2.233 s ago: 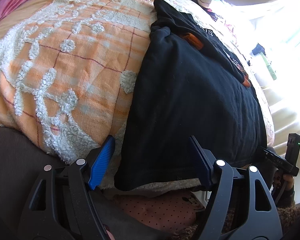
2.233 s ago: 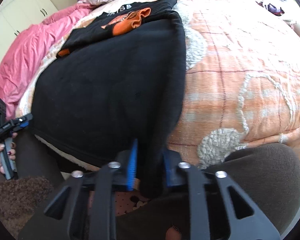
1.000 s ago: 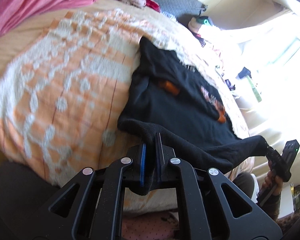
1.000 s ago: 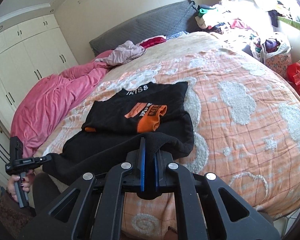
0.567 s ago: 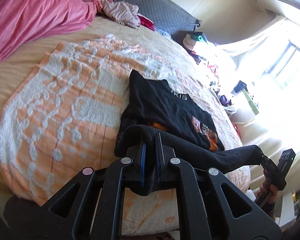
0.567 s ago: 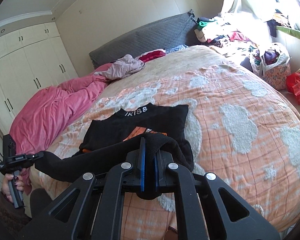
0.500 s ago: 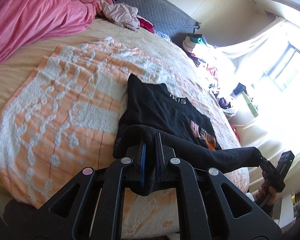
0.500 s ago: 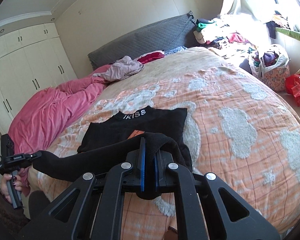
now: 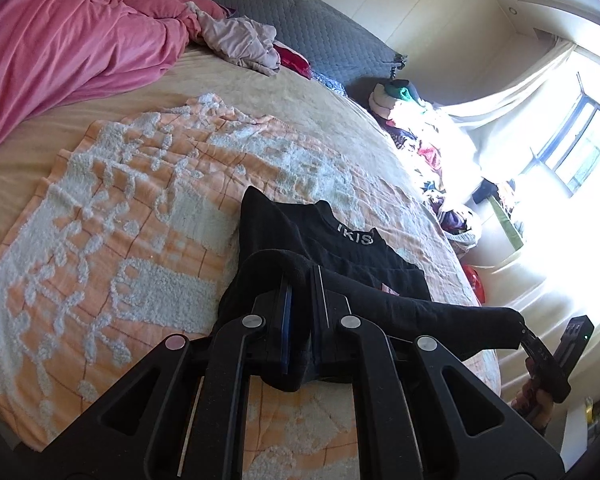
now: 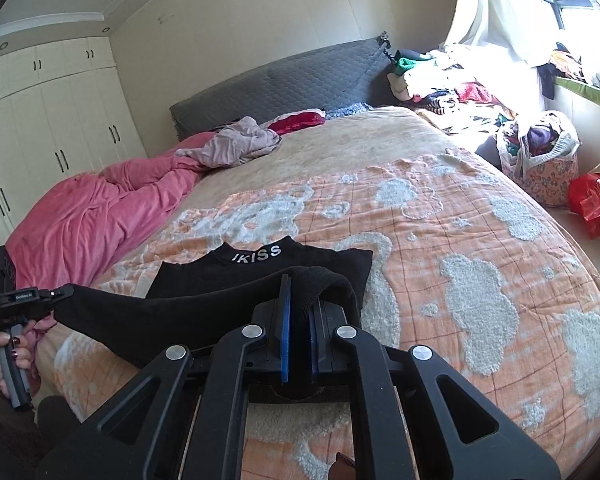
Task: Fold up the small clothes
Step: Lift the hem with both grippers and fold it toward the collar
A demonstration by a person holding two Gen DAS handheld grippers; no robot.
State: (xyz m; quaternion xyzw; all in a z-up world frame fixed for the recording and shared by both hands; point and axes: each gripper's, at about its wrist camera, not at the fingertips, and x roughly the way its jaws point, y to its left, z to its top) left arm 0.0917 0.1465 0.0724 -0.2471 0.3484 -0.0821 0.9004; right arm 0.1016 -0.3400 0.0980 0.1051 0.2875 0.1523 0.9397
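A black top [image 9: 340, 248] [image 10: 204, 280] with white collar lettering lies on an orange and white blanket [image 9: 120, 220] [image 10: 460, 248]. Its lower hem is lifted off the bed and stretched between both grippers, hanging over the part that lies flat. My left gripper [image 9: 302, 280] is shut on one hem corner. My right gripper [image 10: 298, 284] is shut on the other corner. Each gripper also shows in the other's view, the right gripper [image 9: 526, 334] held by a hand, the left gripper [image 10: 62, 292] likewise. The orange print is hidden under the raised hem.
A pink duvet [image 9: 60, 40] [image 10: 92, 216] lies bunched along the bed's far side. Crumpled clothes [image 10: 236, 140] rest by the grey headboard [image 10: 284, 76]. Piles of clothing [image 10: 452, 80], a floral bag [image 10: 540, 152] and a red bag [image 10: 594, 204] stand near the window. White wardrobes [image 10: 52, 120] line the wall.
Both grippers have carried the raised hem up and forward toward the collar. The orange print has disappeared beneath the lifted cloth, and more of the room shows.
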